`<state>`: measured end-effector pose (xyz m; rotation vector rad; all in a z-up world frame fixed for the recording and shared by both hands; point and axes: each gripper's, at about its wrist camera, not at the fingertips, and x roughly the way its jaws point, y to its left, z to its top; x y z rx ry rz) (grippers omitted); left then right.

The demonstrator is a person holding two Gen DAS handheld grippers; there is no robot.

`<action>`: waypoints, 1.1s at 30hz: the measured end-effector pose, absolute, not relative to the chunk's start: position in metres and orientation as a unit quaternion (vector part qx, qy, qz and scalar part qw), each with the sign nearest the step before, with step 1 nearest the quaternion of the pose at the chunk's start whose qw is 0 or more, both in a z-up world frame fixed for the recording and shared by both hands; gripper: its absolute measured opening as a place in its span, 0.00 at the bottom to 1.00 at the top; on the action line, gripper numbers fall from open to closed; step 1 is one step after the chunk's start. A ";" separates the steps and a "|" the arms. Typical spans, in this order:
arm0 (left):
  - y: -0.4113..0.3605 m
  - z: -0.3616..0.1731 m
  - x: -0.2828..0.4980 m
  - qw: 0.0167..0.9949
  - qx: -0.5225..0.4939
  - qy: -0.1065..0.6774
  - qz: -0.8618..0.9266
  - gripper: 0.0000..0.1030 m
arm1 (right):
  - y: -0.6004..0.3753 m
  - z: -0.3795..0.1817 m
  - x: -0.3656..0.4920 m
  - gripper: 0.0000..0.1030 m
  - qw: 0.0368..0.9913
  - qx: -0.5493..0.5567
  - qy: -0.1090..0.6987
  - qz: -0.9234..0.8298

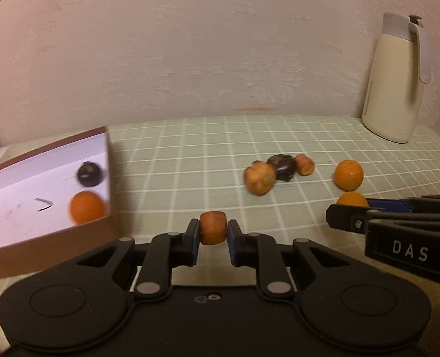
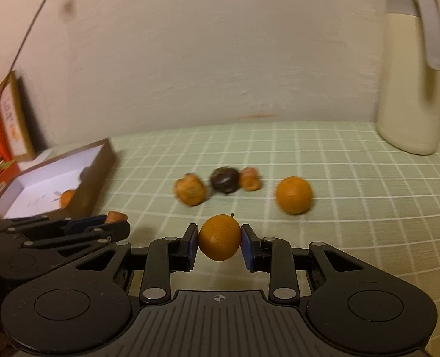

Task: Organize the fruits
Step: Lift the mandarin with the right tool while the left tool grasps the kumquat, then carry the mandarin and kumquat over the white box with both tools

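**While both grippers carry fruit, the sorting stands roughly half done**

With each pair of tongs loaded, I read the state from the near field outward. My left gripper (image 1: 213, 232) is closed on a small brown-orange fruit (image 1: 213, 227), the pads pressing both of its sides, and it is off the cloth. My right gripper (image 2: 219, 242) is clamped on a round orange (image 2: 219, 237), jaws only as wide as the fruit itself.

Just left of my left gripper sits the open box (image 1: 41, 239), its inside white. Two items lie against its right wall: an orange (image 1: 87, 207) and a dark fruit (image 1: 89, 173). I count these as done.

Farther out on the checked tablecloth (image 1: 190, 160), four pieces remain loose: a brown-orange fruit (image 1: 260, 177), touching a dark one (image 1: 283, 167), with a smaller brown piece (image 1: 304, 164) just beside that, and an orange (image 1: 348, 174) apart to the right.

A cream jug (image 1: 394, 83) stands at the far right against the wall, outside the task.

My judgement: two placed, two in transit, four left.
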<state>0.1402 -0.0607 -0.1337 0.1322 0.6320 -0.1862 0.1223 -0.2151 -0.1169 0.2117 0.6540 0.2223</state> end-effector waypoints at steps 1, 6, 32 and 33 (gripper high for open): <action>-0.056 -0.132 0.136 0.945 0.063 0.309 -0.090 0.09 | -0.211 -0.116 0.120 0.30 0.935 0.098 0.320 0.115; -0.034 -0.120 0.116 0.949 0.057 0.299 -0.080 0.09 | -0.188 -0.104 0.105 0.30 0.936 0.077 0.309 0.147; 0.104 -0.067 0.066 0.972 -0.017 0.230 0.050 0.09 | -0.071 -0.043 0.084 0.30 0.937 0.069 0.203 0.277; 0.108 -0.066 0.067 0.972 -0.020 0.229 0.054 0.09 | -0.066 -0.043 0.086 0.30 0.936 0.069 0.202 0.280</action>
